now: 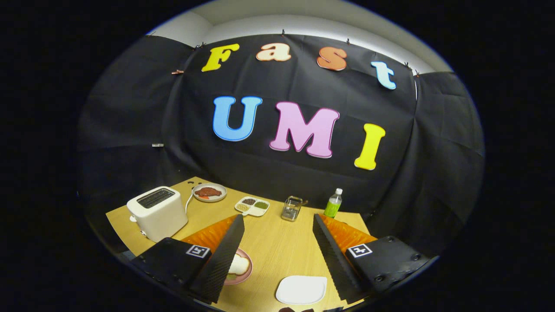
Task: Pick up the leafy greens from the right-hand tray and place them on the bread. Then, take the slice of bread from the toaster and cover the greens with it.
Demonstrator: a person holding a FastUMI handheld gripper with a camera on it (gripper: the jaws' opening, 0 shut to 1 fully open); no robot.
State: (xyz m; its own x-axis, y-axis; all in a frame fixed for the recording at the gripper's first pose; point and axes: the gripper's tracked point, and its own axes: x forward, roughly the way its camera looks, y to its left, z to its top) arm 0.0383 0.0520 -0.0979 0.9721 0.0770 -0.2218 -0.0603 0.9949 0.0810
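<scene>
My gripper is held above the wooden table, open wide with nothing between its fingers. A pink plate lies just inside the left finger, which hides part of it. On the plate rests a pale slice of bread, and a bit of green peeks out under its near edge. The white toaster stands beyond the left finger, its top slots dark. A white tray lies low between the fingers, closer to the right one, and its surface looks bare.
At the back of the table stand a plate of reddish food, a divided dish of seeds, a small clear container and a green bottle. The table's far edge meets the black cloth wall.
</scene>
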